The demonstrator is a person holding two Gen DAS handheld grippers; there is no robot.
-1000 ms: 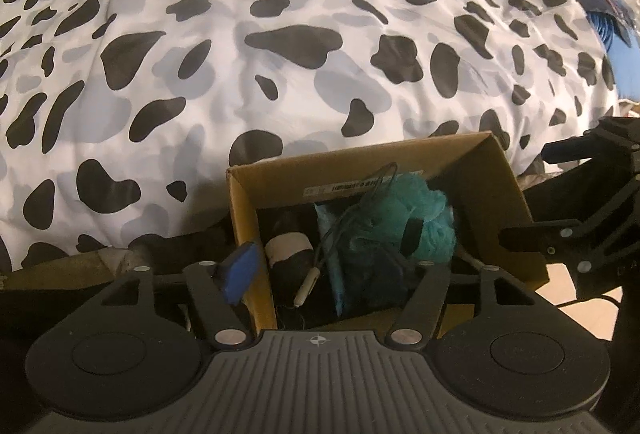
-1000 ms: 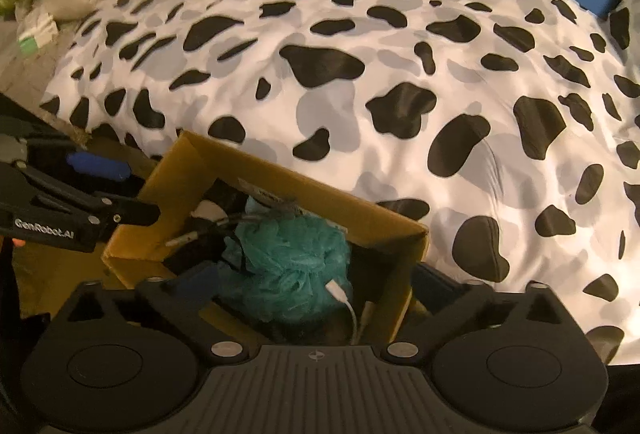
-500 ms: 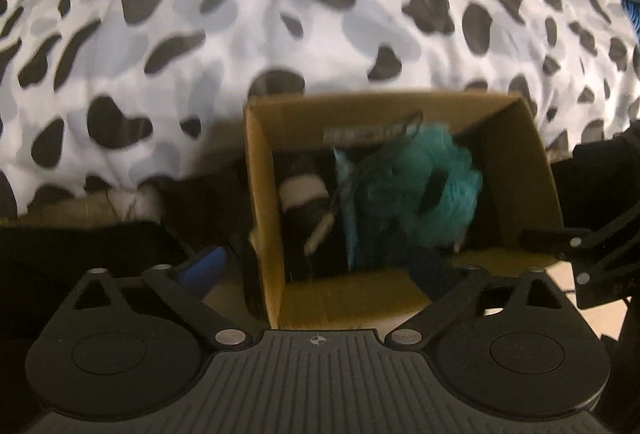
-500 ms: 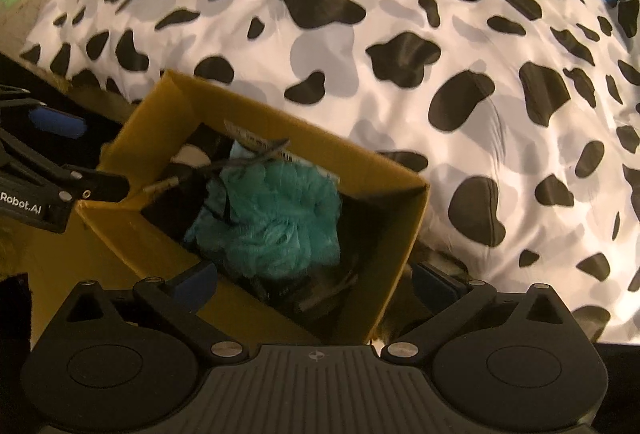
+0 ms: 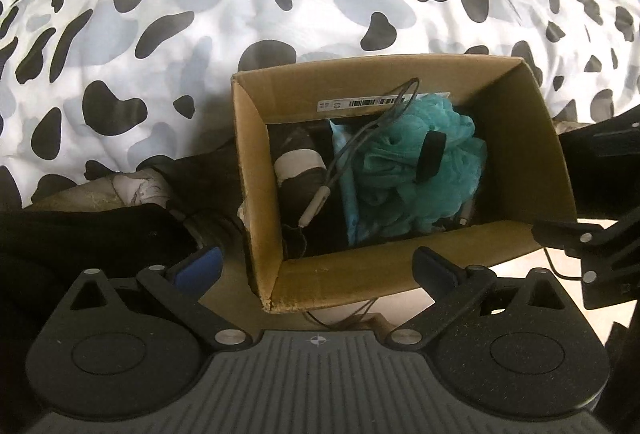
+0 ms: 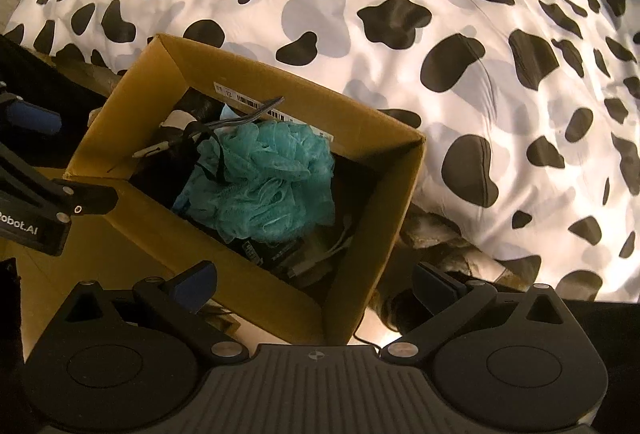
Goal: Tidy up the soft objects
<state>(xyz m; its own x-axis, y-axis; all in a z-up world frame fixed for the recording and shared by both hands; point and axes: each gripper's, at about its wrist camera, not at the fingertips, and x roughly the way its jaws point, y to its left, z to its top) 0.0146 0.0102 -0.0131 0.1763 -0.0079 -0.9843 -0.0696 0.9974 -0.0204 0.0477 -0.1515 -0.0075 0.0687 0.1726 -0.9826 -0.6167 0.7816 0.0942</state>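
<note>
Hovering over the cardboard box [image 5: 400, 274], the left gripper [image 5: 316, 266] has just been opening and now stands wide with nothing between its fingers. The right gripper [image 6: 314, 284] is spread wide and empty too. The teal bath pouf [image 5: 420, 169] lies inside the box, beside the cow-print duvet [image 5: 200, 13].

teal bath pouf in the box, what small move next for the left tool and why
Probably lower the left tool into the cardboard box over the teal bath pouf. It is wide open and empty above the near wall, and the pouf lies on top, though a grey cord crosses it.
</note>
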